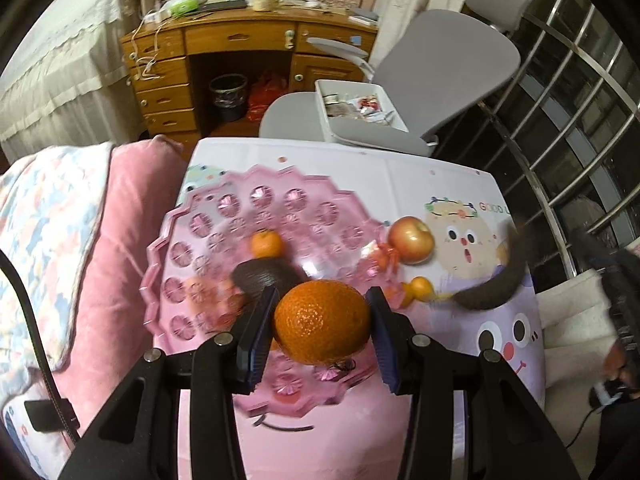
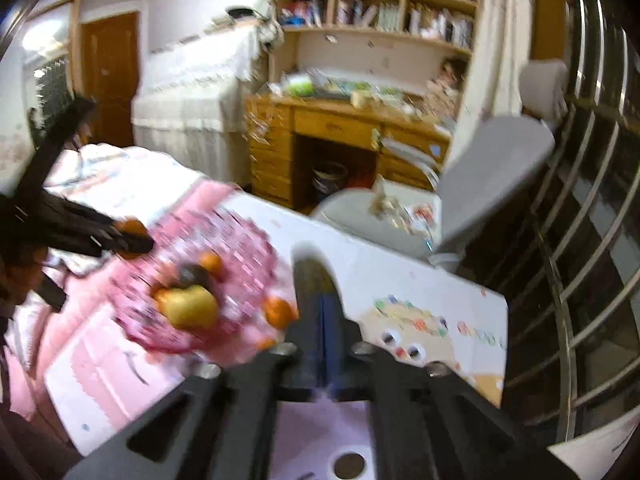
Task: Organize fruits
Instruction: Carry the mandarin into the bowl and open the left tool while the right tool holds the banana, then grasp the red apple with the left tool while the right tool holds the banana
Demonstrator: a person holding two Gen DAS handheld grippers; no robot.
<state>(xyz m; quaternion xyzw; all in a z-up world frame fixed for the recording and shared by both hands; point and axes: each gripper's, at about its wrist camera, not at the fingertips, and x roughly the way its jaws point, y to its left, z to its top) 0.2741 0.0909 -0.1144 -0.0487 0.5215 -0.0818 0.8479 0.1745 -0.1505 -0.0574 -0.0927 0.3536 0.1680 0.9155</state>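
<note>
Your left gripper is clamped on a large orange; the fruit sits squarely between the two blue pads, one pressed to each side, and fills the whole gap. You hold it above the near part of the pink plate, which lies on the cartoon-printed table.

On the plate, beyond the held orange, a dark fruit lies just past your left finger, and a small mandarin sits right behind it, touching or nearly so. Off the plate's right edge stands a red apple, and nearer to you a second small mandarin lies just beside the rim. A dark curved shape to the right of those is badly blurred, and you cannot tell what it is.

Your right gripper has its fingers pressed flat together with nothing between them. It hangs over the table to the right of the plate, apart from every fruit. In this smeared view a small mandarin lies just left of the closed fingertips, and a yellowish fruit rests further left at the plate's near side. At the far left the left gripper appears with orange showing at its tip.
</note>
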